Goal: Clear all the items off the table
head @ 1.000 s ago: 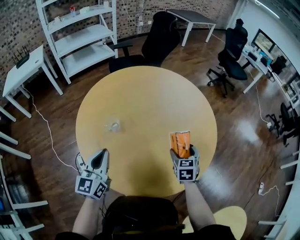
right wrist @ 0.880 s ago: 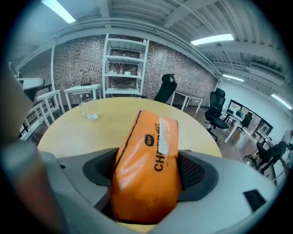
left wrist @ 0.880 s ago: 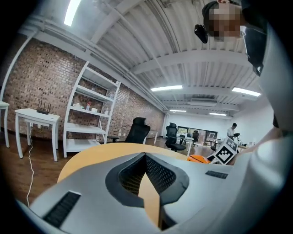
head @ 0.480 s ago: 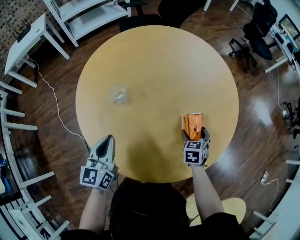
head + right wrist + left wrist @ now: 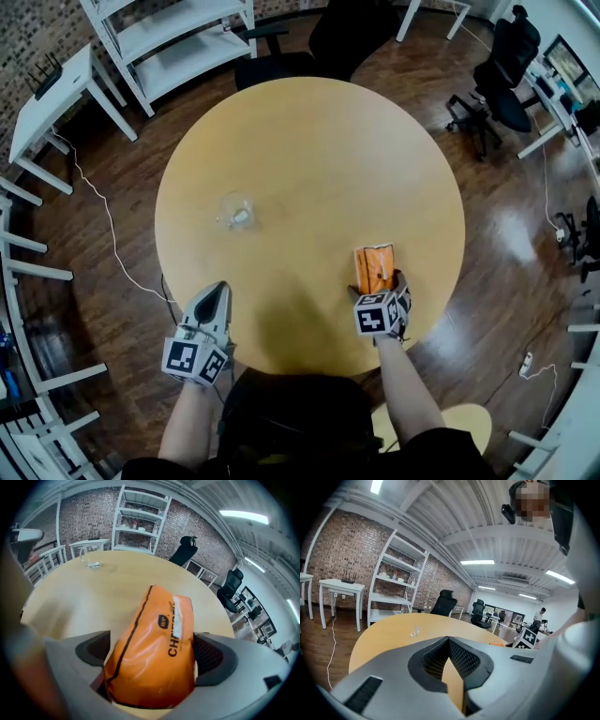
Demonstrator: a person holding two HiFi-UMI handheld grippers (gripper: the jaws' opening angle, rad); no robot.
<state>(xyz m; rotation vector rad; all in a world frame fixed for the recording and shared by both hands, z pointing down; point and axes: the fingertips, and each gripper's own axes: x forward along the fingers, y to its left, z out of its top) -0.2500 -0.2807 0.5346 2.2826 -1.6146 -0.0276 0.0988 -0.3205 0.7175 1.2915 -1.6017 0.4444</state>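
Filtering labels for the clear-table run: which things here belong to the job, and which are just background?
Job:
orange snack bag
clear cup
round table

Background:
white shelf unit
black office chair
white side desk

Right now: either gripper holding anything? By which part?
Nothing gripped. The right gripper's jaws have just been opening, orange packet loose between them; left gripper shut, empty.

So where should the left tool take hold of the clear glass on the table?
Probably across its round side wall, coming in level from the person's side: the clear glass seems to stand upright, well apart from the orange bag.
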